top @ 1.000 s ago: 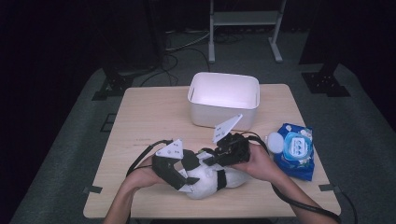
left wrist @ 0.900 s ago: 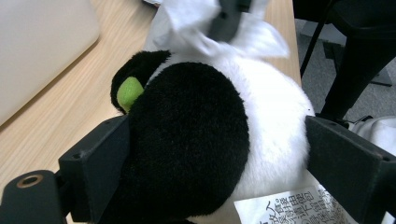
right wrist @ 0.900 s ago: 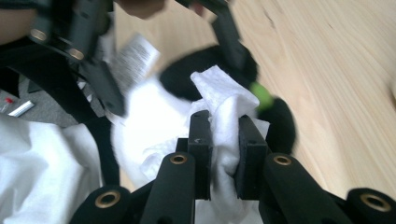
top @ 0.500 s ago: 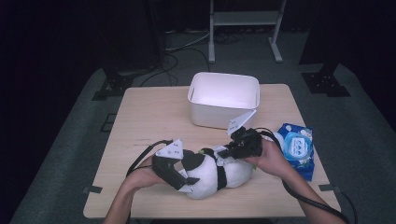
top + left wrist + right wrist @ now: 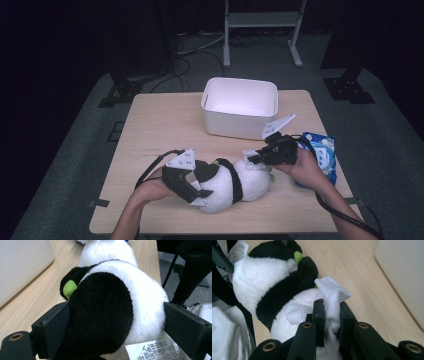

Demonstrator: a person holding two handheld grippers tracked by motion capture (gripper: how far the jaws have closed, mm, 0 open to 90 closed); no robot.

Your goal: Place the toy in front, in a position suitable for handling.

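Your left gripper [image 5: 192, 187] clamps the panda [image 5: 235, 185] lying on the table's [image 5: 165, 125] near side; your right gripper [image 5: 255, 159] pinches a white wipe [image 5: 332, 293] against it. Wipe in short, light strokes (keep the left clamp firm) so the plush doesn't roll.

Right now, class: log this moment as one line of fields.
left gripper: shut on plush panda | right gripper: shut on white wipe, against panda | white bin: behind
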